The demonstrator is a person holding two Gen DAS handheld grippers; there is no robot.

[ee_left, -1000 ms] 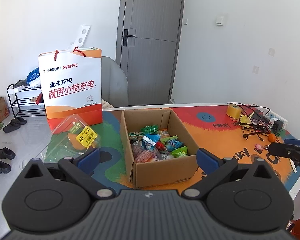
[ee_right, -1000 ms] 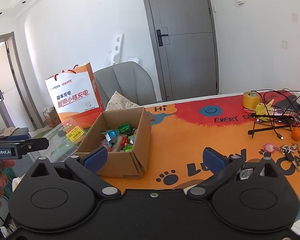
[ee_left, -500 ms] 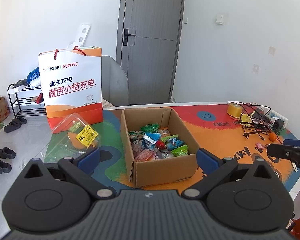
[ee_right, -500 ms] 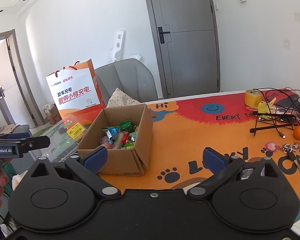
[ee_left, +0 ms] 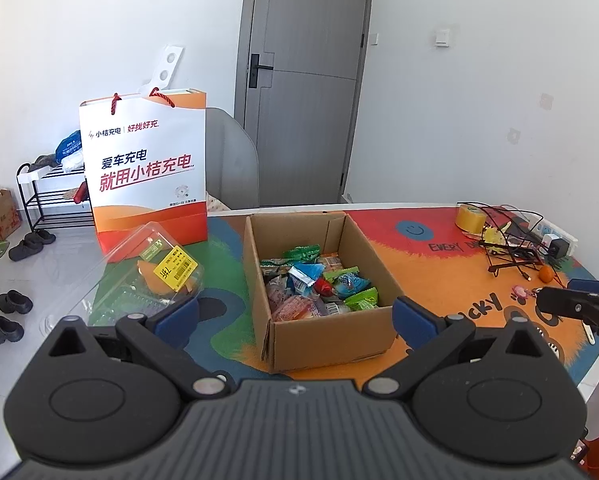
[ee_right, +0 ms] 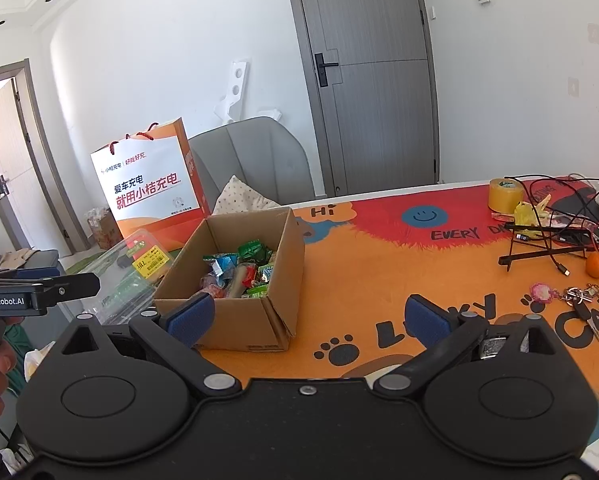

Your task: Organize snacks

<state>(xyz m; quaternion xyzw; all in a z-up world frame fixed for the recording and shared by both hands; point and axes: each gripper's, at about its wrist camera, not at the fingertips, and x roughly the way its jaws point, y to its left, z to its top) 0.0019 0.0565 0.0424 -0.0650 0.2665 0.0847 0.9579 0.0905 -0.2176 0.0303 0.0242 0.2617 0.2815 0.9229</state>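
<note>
Hovering short of the cardboard box (ee_left: 327, 280), the left gripper (ee_left: 295, 314) had its jaws spread wide with nothing between them; the right gripper (ee_right: 307, 320) hung likewise released and empty, off to the box's right side over bare mat; the snacks (ee_left: 319, 284), a loose heap of wrapped packets, lay inside the box, dead ahead of the left tool and ahead-left of the right one; none showed on the table (ee_right: 379, 272) outside it, so the scene fitted either a box filled and finished or one awaiting sorting, and one moment could not settle which. Risks judged from here: packets were small, slick and piled, so a pinch could take two at once or let one slide out; the box looked light, with upright walls, so a finger catching the near wall could shove or tip it; the clear plastic clamshell (ee_left: 155, 276) sat just left of the box near the table edge, and a sideways sweep of the left tool could knock it off; the paper bag (ee_left: 147, 168) stood beyond it. Room: broad open mat ahead-right of the right gripper; farther right lay keys (ee_right: 575, 296), a small orange (ee_right: 595, 265) and tangled cables (ee_right: 555, 216), which could snag a finger.
</note>
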